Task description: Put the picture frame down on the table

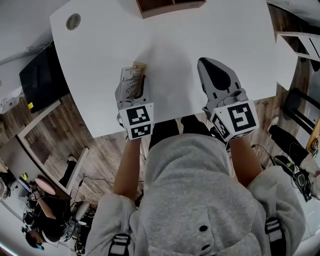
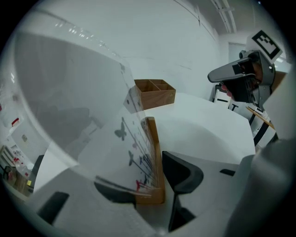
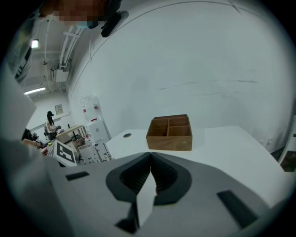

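**Frame held on edge close to the counter's near side**

The left gripper (image 1: 133, 89) has its fingers (image 2: 185, 173) clamped on the frame (image 1: 133, 76), one on each face near one end of the wooden rim; the printed front faces left in the left gripper view. In the head view the frame sits centre-left, standing on edge over the counter (image 1: 200, 30) and not far in from its near edge; whether its underside touches the surface I cannot tell. The right gripper (image 1: 207, 67) hovers to the right, fingers closed on nothing, well apart from the frame. The box (image 1: 170, 6) lies at the top of the head view, clear of all this.

Likely hazards, as I judge them:
- released while on edge, the frame would probably tip over and slap down on its glazed front;
- held by one end only, it may swing in the fingers as it meets the counter;
- set down this close to the near edge, it could slide or fall off toward the person;
- the right gripper, closed and distant, offers no support.
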`<state>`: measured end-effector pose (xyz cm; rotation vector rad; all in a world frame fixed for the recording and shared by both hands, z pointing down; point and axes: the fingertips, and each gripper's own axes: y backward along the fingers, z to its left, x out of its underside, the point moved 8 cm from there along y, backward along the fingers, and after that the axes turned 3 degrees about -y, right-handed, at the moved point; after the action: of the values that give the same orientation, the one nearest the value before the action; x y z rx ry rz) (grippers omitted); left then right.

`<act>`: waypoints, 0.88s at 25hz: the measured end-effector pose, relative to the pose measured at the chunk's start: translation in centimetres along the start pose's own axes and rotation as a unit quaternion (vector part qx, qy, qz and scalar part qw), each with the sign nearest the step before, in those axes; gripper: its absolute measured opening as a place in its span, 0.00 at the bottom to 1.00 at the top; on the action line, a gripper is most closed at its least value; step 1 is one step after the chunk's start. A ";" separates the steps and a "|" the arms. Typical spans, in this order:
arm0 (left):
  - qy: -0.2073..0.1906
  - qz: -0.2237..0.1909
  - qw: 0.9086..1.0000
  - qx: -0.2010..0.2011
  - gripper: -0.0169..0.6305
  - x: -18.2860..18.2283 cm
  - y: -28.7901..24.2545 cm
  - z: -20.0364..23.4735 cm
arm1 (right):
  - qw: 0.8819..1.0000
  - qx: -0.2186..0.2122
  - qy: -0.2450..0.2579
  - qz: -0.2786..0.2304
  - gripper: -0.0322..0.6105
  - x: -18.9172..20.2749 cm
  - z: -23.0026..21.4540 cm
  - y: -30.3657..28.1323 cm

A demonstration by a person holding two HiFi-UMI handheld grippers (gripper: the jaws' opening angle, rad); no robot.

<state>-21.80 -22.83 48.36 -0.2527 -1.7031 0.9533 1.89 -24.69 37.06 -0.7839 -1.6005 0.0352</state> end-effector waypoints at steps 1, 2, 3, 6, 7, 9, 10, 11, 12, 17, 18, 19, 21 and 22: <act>-0.003 0.000 1.000 -0.003 0.33 0.0 0.0 -0.2 | 1.000 -0.001 0.002 0.000 0.09 -0.1 -0.1 0.1; -0.006 -0.001 1.000 -0.004 0.33 -0.1 -0.1 -0.3 | 1.000 -0.001 0.004 0.000 0.09 -0.2 -0.3 0.3; -0.007 -0.003 1.000 -0.004 0.33 -0.1 -0.1 -0.4 | 1.000 0.000 0.004 0.000 0.09 -0.2 -0.4 0.4; -0.003 -0.007 1.000 -0.002 0.33 0.1 -0.1 -0.1 | 1.000 0.001 0.002 -0.002 0.09 -0.3 -0.3 0.5; 0.004 -0.007 1.000 0.000 0.33 0.3 -0.1 0.0 | 1.000 -0.001 0.004 -0.001 0.09 -0.3 -0.1 0.5; 0.020 -0.007 1.000 0.006 0.33 0.5 -0.1 0.1 | 1.000 -0.003 0.008 0.000 0.09 -0.4 0.0 0.7; 0.025 -0.008 1.000 0.011 0.35 0.5 -0.2 0.1 | 1.000 -0.002 0.007 -0.002 0.09 -0.4 -0.1 0.8; 0.029 -0.009 0.999 0.016 0.38 0.6 -0.3 0.1 | 1.000 -0.001 0.006 -0.004 0.09 -0.4 -0.1 0.8; 0.031 -0.010 0.999 0.020 0.41 0.7 -0.3 0.1 | 1.000 -0.001 0.007 -0.006 0.09 -0.4 -0.1 0.9; 0.028 -0.034 0.999 -0.003 0.50 0.6 0.9 -0.3 | 1.000 0.000 0.010 -0.015 0.09 -0.7 -0.4 2.2; 0.027 -0.040 0.999 -0.008 0.50 0.6 1.3 -0.4 | 1.000 0.000 0.010 -0.016 0.09 -0.7 -0.4 2.5; 0.026 -0.044 0.999 -0.011 0.51 0.5 1.6 -0.5 | 1.000 0.000 0.012 -0.017 0.09 -0.8 -0.4 2.8; 0.027 -0.046 0.998 -0.016 0.52 0.6 2.2 -0.7 | 1.000 -0.003 0.018 -0.020 0.09 -0.8 -0.4 3.4; 0.027 -0.044 0.998 -0.019 0.52 0.7 2.4 -0.8 | 1.000 -0.002 0.018 -0.021 0.09 -0.8 -0.4 3.7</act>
<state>-22.11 -20.48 47.26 -0.2240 -1.6694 0.8423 3.91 -22.43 34.79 -0.7498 -1.5827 -0.0134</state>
